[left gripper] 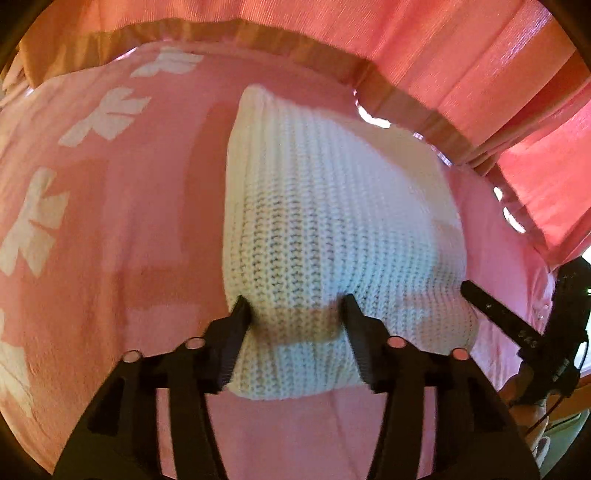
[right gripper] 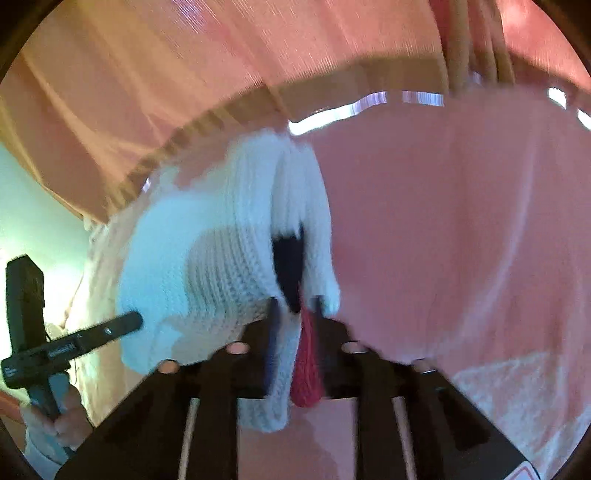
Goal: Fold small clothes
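A white knitted garment (left gripper: 332, 221) lies folded on a pink cloth (left gripper: 147, 221). In the left wrist view my left gripper (left gripper: 295, 314) is at the garment's near edge, and its two black fingers pinch a thick bunch of the knit. In the right wrist view my right gripper (right gripper: 295, 310) is shut on another edge of the same garment (right gripper: 207, 251), where a red knitted strip (right gripper: 306, 369) and a dark patch (right gripper: 288, 266) show between the layers. That view is blurred. Each gripper appears in the other's view: the right gripper (left gripper: 517, 325) at the right, the left gripper (right gripper: 92, 336) at the left.
The pink cloth carries white flower prints (left gripper: 107, 114) on its left side. A brown band (left gripper: 258, 33) runs along the surface's far edge, with pink curtains (left gripper: 443, 55) hanging behind it. A person's hand (right gripper: 62, 424) holds the left gripper's handle.
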`<state>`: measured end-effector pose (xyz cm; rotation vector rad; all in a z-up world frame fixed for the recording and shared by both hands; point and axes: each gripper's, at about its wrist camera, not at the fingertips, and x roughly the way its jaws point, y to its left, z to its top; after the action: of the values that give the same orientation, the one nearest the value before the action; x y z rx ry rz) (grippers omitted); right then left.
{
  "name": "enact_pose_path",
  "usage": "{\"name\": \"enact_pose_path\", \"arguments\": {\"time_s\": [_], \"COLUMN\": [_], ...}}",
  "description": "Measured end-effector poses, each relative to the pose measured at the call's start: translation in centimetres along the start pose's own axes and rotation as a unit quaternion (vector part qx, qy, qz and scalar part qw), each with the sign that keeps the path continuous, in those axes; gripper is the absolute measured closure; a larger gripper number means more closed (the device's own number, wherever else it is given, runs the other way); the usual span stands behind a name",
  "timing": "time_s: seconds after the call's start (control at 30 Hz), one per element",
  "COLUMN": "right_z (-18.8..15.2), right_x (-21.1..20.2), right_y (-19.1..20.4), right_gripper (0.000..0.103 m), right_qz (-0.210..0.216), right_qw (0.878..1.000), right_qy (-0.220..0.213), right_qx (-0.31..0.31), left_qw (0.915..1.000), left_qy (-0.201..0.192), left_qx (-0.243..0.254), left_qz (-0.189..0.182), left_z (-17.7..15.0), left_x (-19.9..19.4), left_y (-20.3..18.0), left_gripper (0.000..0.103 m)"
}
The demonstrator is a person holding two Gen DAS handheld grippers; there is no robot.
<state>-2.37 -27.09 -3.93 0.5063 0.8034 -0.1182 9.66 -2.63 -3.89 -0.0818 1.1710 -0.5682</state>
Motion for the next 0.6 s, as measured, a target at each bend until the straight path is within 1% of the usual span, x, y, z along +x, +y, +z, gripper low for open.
{"name": "enact_pose_path", "arguments": {"time_s": [0.03,0.07,0.1,0.13,0.17,0.2,0.23,0.27,0.3,0.33,0.37,0.4,0.43,0.47,0.5,0.53,0.57,0.6], "right_z": [0.4,0.7,0.8,1.0,1.0,0.8,0.6,0.4,0.1,-0.1,-0.1,-0.1,0.0,0.0,0.1,0.0,-0.2,-0.7], "right_x": [-1.0,-1.5,-1.5,-0.9,0.1,1.9,3.0,3.8,4.6,4.8,4.7,4.2,3.3,2.7,2.3,2.3,2.8,3.6], "right_y": [0.2,0.3,0.1,-0.1,-0.3,-0.8,-1.1,-1.3,-1.4,-1.3,-1.0,-0.7,-0.2,0.0,0.2,0.3,0.3,0.0], "right_gripper": [0.051,0.036,0.03,0.029,0.029,0.029,0.03,0.04,0.044,0.052,0.058,0.063,0.065,0.068,0.068,0.068,0.06,0.053], "right_qz": [0.001,0.0,0.002,0.007,0.013,0.023,0.036,0.056,0.079,0.086,0.093,0.096,0.11,0.118,0.122,0.105,0.078,0.04], "right_qw": [1.0,0.999,0.999,0.999,1.0,0.999,0.997,0.995,0.992,0.991,0.991,0.991,0.99,0.99,0.99,0.993,0.995,0.996], "right_qy": [-0.024,-0.042,-0.043,-0.031,-0.01,0.024,0.044,0.061,0.071,0.072,0.073,0.07,0.06,0.053,0.046,0.044,0.053,0.067], "right_qx": [-0.002,0.0,0.003,0.009,0.015,0.033,0.047,0.06,0.07,0.071,0.067,0.063,0.061,0.058,0.053,0.043,0.037,0.031], "left_qw": [0.9999,0.9998,0.9995,0.9993,0.9994,0.9994,0.9992,0.9989,0.9986,0.9983,0.9985,0.9988,0.999,0.9989,0.999,0.9995,0.9998,0.9996], "left_qy": [-0.007,-0.014,-0.021,-0.024,-0.016,-0.008,0.004,0.013,0.019,0.023,0.02,0.018,0.01,0.002,-0.004,-0.007,-0.001,0.011], "left_qx": [-0.006,-0.014,-0.023,-0.029,-0.031,-0.034,-0.04,-0.045,-0.048,-0.049,-0.046,-0.038,-0.033,-0.031,-0.029,-0.024,-0.018,-0.013], "left_qz": [-0.004,-0.007,-0.005,0.002,0.006,0.009,0.008,0.001,-0.011,-0.024,-0.022,-0.023,-0.03,-0.034,-0.033,-0.018,0.002,0.024], "left_z": [0.1,0.1,0.3,0.5,0.7,0.8,1.0,1.0,1.1,1.3,1.5,1.7,1.8,1.8,1.8,1.6,1.6,1.4], "left_x": [-0.2,-0.4,-0.4,-0.2,0.5,1.1,2.0,2.7,3.2,3.4,3.0,2.3,1.2,0.3,-0.5,-0.7,-0.3,0.7], "left_y": [0.2,0.5,0.8,1.1,1.4,1.5,1.8,2.1,2.2,2.2,2.0,1.7,1.6,1.7,1.8,2.0,2.0,1.8], "left_gripper": [0.033,0.02,0.016,0.016,0.016,0.016,0.016,0.022,0.037,0.04,0.05,0.055,0.058,0.058,0.058,0.058,0.054,0.051]}}
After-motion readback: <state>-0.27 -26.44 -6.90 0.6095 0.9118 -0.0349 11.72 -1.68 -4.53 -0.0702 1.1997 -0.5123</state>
